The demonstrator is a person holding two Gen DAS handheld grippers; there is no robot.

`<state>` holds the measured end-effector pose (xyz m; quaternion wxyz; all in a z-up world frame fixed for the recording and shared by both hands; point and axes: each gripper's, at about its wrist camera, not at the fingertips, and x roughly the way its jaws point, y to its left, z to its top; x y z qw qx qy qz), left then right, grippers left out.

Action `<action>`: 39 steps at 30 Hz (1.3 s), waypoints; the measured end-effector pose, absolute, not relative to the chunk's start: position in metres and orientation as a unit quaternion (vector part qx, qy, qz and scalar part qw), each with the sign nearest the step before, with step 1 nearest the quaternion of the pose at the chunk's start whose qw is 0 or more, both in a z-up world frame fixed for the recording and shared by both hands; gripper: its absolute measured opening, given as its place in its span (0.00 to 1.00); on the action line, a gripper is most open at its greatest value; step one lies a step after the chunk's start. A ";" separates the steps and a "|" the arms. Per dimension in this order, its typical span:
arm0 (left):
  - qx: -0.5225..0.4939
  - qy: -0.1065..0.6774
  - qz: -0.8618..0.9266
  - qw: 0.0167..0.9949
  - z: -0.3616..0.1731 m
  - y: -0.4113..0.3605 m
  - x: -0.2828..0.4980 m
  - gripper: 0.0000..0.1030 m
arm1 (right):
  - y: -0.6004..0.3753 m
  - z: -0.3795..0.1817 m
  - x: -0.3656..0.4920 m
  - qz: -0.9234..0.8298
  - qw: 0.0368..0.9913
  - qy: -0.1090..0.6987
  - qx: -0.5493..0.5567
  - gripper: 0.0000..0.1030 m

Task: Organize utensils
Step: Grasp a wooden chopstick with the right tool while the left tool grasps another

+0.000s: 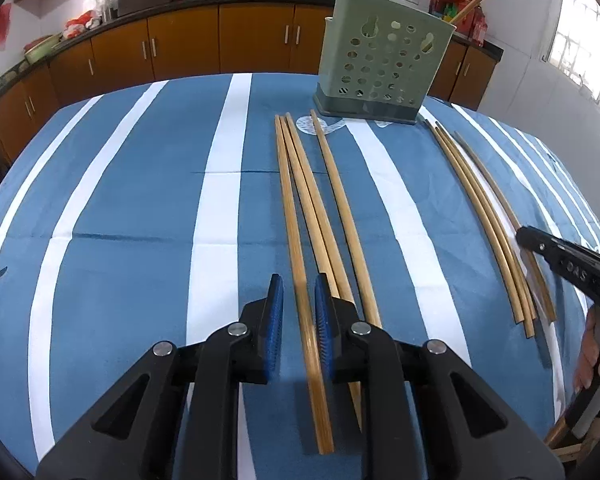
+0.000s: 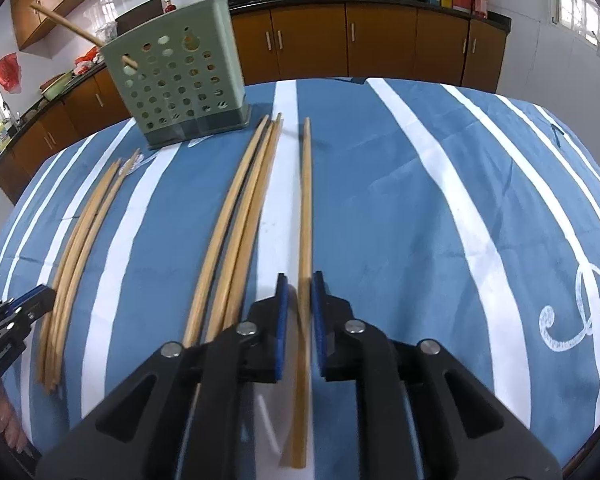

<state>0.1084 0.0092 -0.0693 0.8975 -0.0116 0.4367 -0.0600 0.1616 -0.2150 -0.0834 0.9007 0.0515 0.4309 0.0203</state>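
Observation:
A green perforated utensil holder (image 1: 384,56) stands at the far side of the table, with two chopsticks standing in it; it also shows in the right wrist view (image 2: 180,76). Several wooden chopsticks lie on the blue striped cloth in two groups. My left gripper (image 1: 299,284) is open, its fingers straddling the leftmost chopstick (image 1: 296,248) of the left group, just above it. My right gripper (image 2: 299,284) is open, its fingers on either side of a single chopstick (image 2: 306,208) lying apart from three others (image 2: 236,216). The right gripper also shows at the right edge of the left wrist view (image 1: 568,264).
The table is covered by a blue cloth with white stripes (image 1: 140,208). Behind it runs a kitchen counter with brown cabinets (image 1: 220,40) and woks on top. The left gripper's tip (image 2: 28,304) shows at the left of the right wrist view beside the far chopstick group (image 2: 76,240).

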 end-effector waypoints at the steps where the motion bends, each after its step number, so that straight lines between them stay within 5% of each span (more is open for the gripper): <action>1: -0.009 0.436 -0.057 0.898 -0.070 0.009 0.109 0.09 | -0.214 -0.084 0.160 0.022 0.901 0.430 0.048 0.15; 5: -0.017 0.436 -0.046 0.898 -0.069 0.018 0.117 0.08 | -0.217 -0.085 0.159 0.023 0.903 0.426 0.048 0.08; 39: -0.087 0.423 -0.007 0.902 -0.069 0.078 0.147 0.08 | -0.239 -0.085 0.189 -0.008 0.907 0.417 0.051 0.08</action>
